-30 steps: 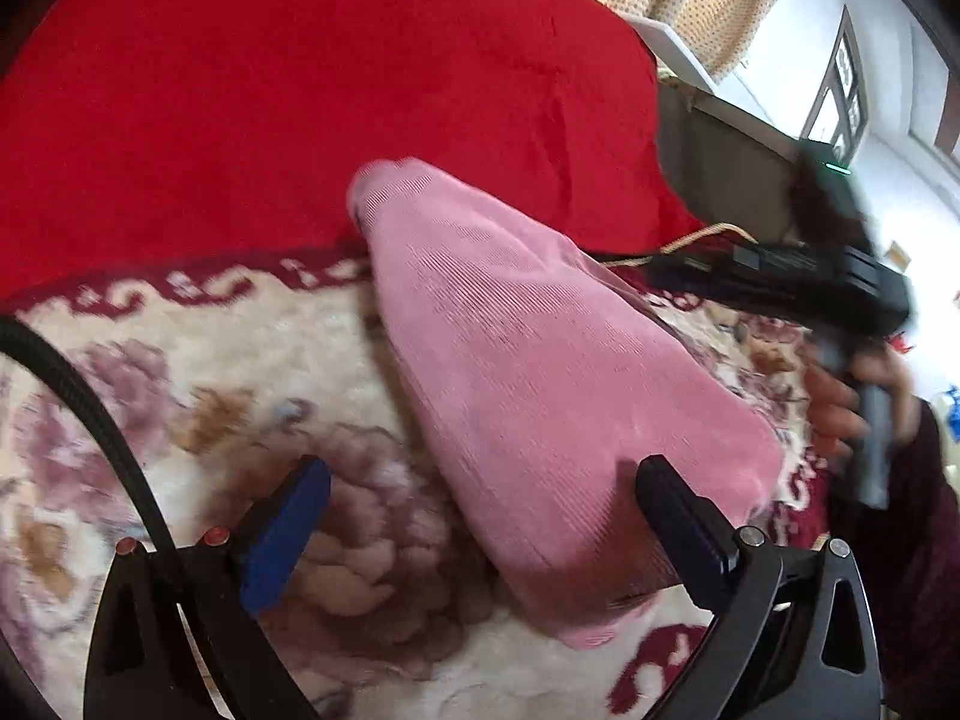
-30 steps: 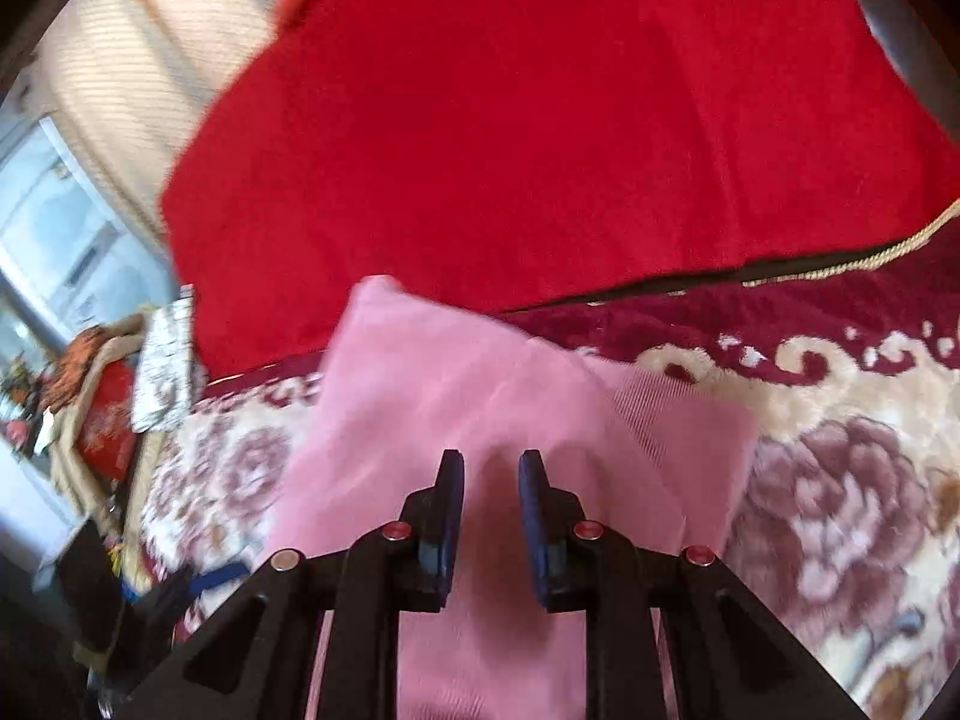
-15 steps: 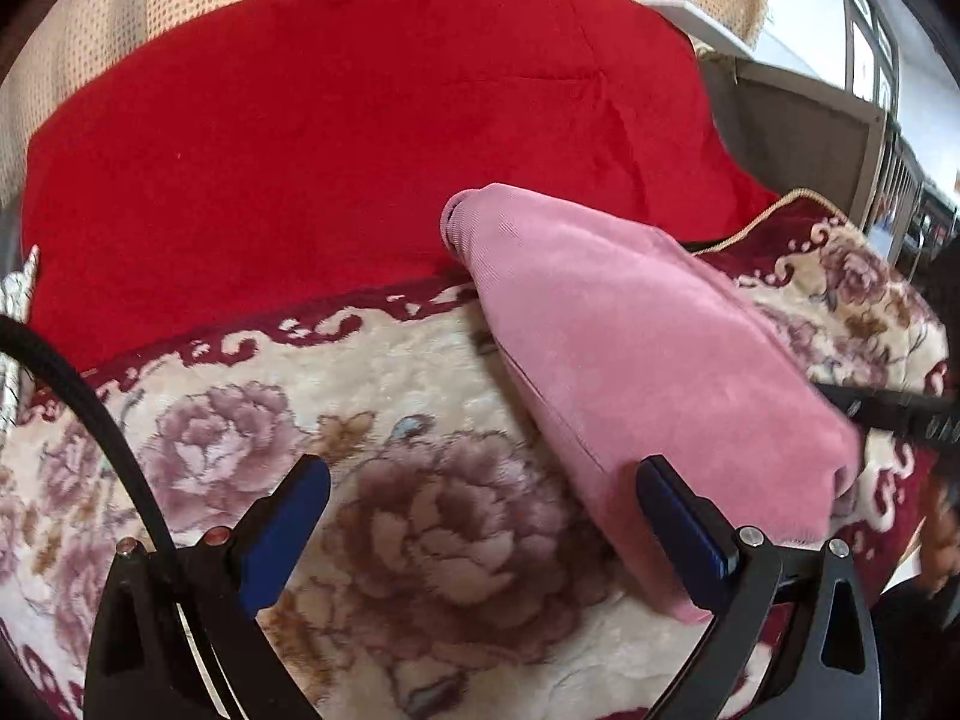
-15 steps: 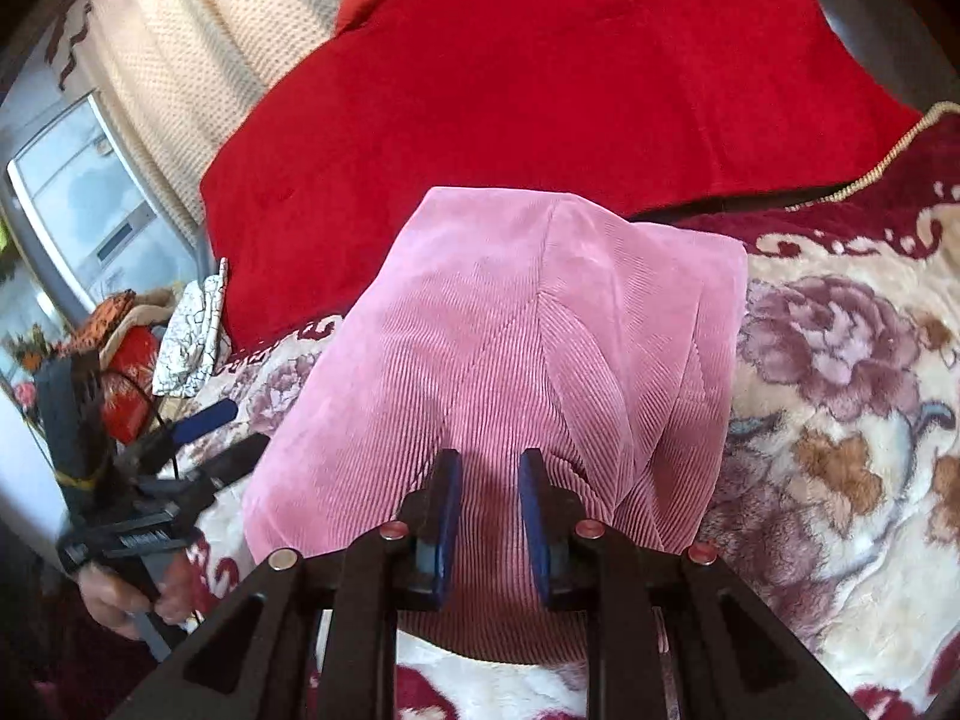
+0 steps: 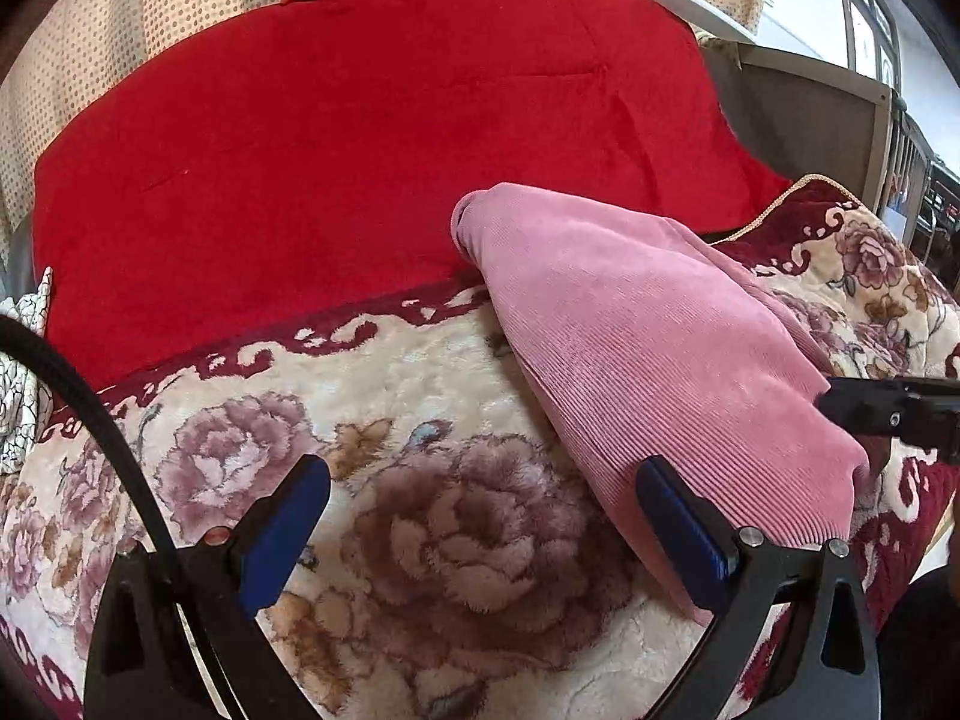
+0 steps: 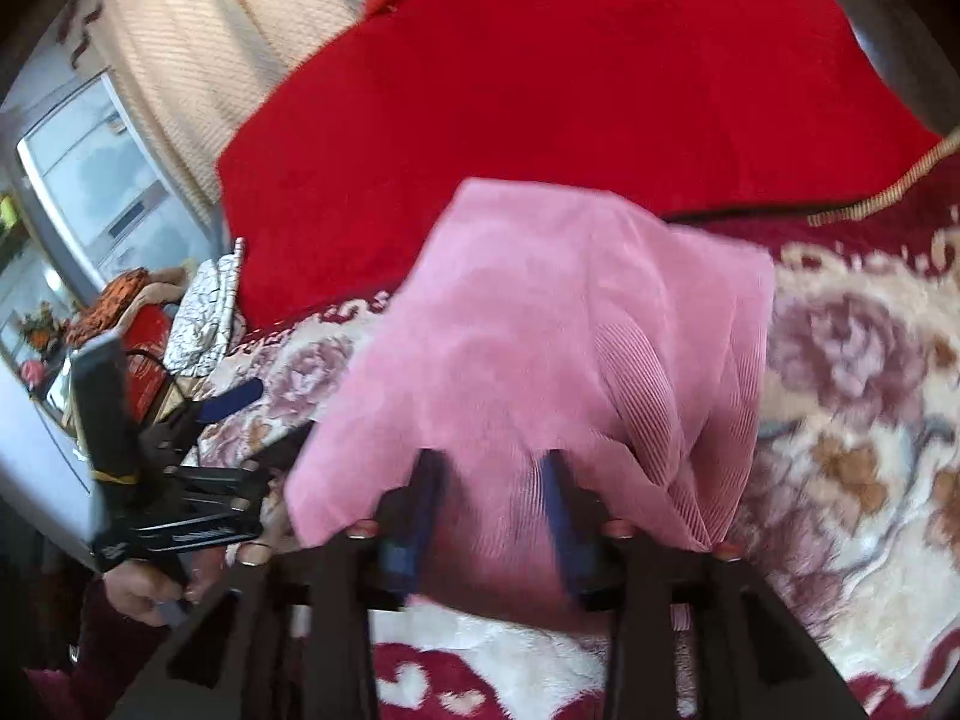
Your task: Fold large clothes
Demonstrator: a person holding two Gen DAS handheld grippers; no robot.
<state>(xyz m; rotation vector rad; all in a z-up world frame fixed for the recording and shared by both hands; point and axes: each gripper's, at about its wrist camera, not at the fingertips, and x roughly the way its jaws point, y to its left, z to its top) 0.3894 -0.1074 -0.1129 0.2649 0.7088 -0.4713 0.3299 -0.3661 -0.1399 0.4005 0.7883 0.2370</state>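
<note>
Currently my right hand-held gripper [image 6: 489,507] has just been opening; its jaws sit partway apart, the pink corduroy garment [image 6: 540,330] between them, pads not visibly pressing. Folded garment lies on the floral blanket [image 5: 420,510], centre-right of the left wrist frame, far end touching the red quilt [image 5: 360,150]. My left hand-held gripper [image 5: 480,531] is spread wide over the blanket, holding nothing, right finger [image 5: 681,522] at the garment's edge.
</note>
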